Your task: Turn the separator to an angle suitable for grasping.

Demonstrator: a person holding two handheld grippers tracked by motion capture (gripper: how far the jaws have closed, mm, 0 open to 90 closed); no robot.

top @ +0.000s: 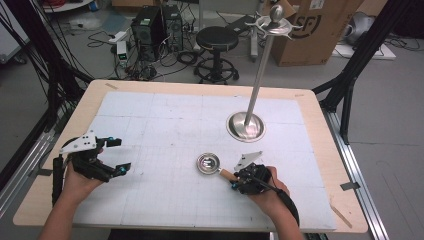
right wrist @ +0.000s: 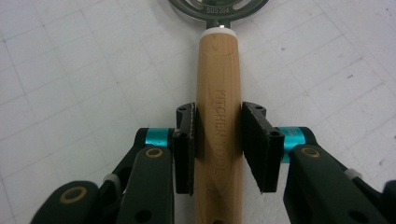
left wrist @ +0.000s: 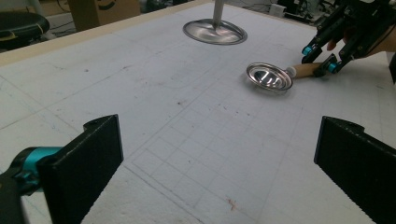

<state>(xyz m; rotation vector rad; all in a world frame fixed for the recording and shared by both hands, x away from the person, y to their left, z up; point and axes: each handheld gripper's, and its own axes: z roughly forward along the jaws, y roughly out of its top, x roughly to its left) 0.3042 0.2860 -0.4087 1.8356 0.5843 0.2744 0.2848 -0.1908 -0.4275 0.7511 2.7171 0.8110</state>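
Observation:
A small steel ladle [top: 208,163] with a wooden handle [top: 227,174] lies on the white gridded mat [top: 165,125], right of centre near the front. My right gripper [top: 235,182] is shut on that handle. In the right gripper view both black pads press the sides of the handle [right wrist: 219,93], which is stamped "KITCHEN TOOL", and the bowl's rim [right wrist: 219,7] sits at the top edge. My left gripper [top: 120,155] rests at the front left of the mat, open with nothing between its jaws. From the left gripper view the ladle [left wrist: 270,77] lies ahead to the right, with the right gripper [left wrist: 320,60] on its handle.
A tall steel stand [top: 260,75] with hooks at its top rises from a round base [top: 245,126] behind the ladle, and the same base [left wrist: 215,31] shows far ahead in the left gripper view. The mat lies on a wooden table [top: 320,125]. A stool, computers and boxes stand on the floor beyond.

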